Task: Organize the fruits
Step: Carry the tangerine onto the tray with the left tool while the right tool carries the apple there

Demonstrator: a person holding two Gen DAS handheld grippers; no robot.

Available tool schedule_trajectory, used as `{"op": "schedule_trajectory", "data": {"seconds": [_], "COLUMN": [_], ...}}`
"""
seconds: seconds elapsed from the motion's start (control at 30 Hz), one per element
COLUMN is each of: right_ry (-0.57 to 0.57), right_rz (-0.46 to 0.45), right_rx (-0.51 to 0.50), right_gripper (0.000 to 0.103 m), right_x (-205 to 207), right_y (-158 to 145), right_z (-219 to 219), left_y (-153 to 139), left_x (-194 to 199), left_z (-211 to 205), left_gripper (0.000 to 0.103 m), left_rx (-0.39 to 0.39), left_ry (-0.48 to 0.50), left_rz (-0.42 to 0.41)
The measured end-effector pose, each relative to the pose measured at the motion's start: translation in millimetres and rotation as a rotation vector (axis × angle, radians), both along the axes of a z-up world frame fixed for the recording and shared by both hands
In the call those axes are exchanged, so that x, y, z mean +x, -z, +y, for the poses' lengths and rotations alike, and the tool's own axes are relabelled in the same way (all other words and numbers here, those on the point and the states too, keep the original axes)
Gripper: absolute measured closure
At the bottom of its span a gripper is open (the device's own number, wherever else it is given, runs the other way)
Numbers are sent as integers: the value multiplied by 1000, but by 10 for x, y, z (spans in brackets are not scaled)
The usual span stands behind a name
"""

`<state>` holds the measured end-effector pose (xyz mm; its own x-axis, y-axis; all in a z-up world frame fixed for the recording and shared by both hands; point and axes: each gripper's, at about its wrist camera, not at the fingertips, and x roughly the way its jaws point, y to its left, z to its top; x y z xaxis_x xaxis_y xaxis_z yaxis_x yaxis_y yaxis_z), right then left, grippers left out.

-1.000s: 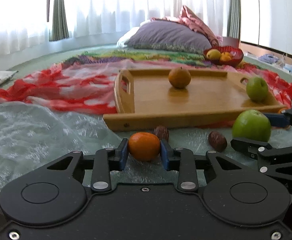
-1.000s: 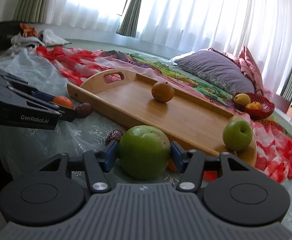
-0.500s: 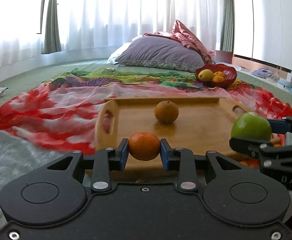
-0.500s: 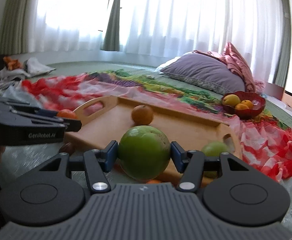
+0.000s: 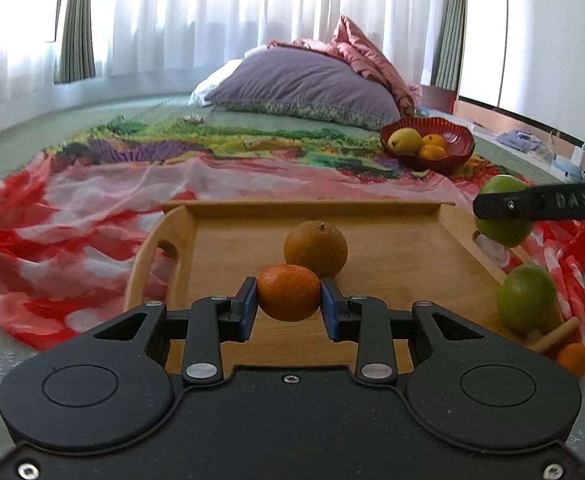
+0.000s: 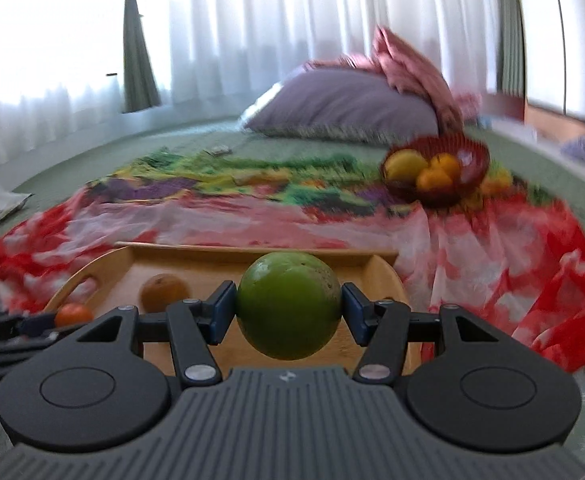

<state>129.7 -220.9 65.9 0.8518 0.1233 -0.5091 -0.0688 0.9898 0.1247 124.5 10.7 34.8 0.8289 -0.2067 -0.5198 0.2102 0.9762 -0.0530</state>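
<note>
Meanwhile the left gripper (image 5: 289, 300) was clamped on a small orange mandarin (image 5: 288, 298), held above the near end of the wooden tray (image 5: 392, 248). Just beyond it, a dull brownish orange (image 5: 315, 249) sat on the tray's floor. The right gripper (image 6: 288, 312) was clamped on a large green apple (image 6: 288, 306) over the tray's right side. A second green apple (image 5: 526, 298) rested at the tray's right handle, and a red bowl (image 5: 448, 142) of fruit stood well beyond the tray.
</note>
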Motion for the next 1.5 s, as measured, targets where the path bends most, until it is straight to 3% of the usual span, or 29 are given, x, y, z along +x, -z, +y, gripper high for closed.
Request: {"op": "schedule_trajectory", "data": {"seconds": [0.17, 0.5, 1.5], "right_ry": [30, 27, 28], "right_rz": [90, 162, 176], "right_rx": [50, -26, -45], "right_gripper": [43, 43, 43], "right_x": [321, 445, 438], "right_y": [169, 390, 449], "right_z": [-162, -91, -91], "left_y": [136, 210, 288], "left_x": [141, 211, 246], "left_z": [-23, -65, -111], "left_gripper": [72, 72, 72], "left_rx": [5, 24, 42], "left_ry": [-1, 0, -7], "left_rz": [35, 39, 49]}}
